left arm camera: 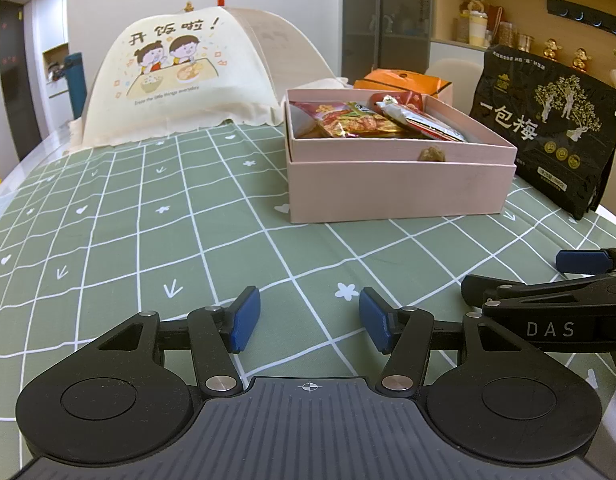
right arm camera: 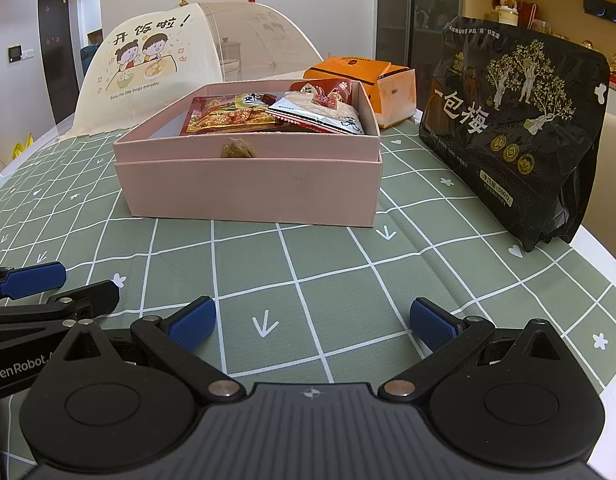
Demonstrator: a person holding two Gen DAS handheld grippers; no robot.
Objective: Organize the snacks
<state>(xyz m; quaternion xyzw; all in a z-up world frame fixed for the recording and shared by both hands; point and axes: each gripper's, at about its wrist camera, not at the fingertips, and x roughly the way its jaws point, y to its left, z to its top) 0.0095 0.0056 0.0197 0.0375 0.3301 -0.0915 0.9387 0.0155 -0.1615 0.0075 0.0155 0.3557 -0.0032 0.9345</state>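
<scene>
Both the left gripper (left arm camera: 309, 322) and right gripper (right arm camera: 312, 322) are held with jaws apart, empty, near the snack-filled pink box (right arm camera: 252, 184).

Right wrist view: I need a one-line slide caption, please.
Open right gripper hovers over the green checked tablecloth, facing a pink box of snack packets, with a black plum bag standing right.

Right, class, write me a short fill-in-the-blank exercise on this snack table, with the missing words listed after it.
1. The snack packets lie inside the ____ box.
2. The tall bag standing right of the box is ____ in colour.
3. Both the left gripper and the right gripper are ____ and hold nothing.
4. The orange package sits ____ the box.

Missing words: pink; black; open; behind
</scene>
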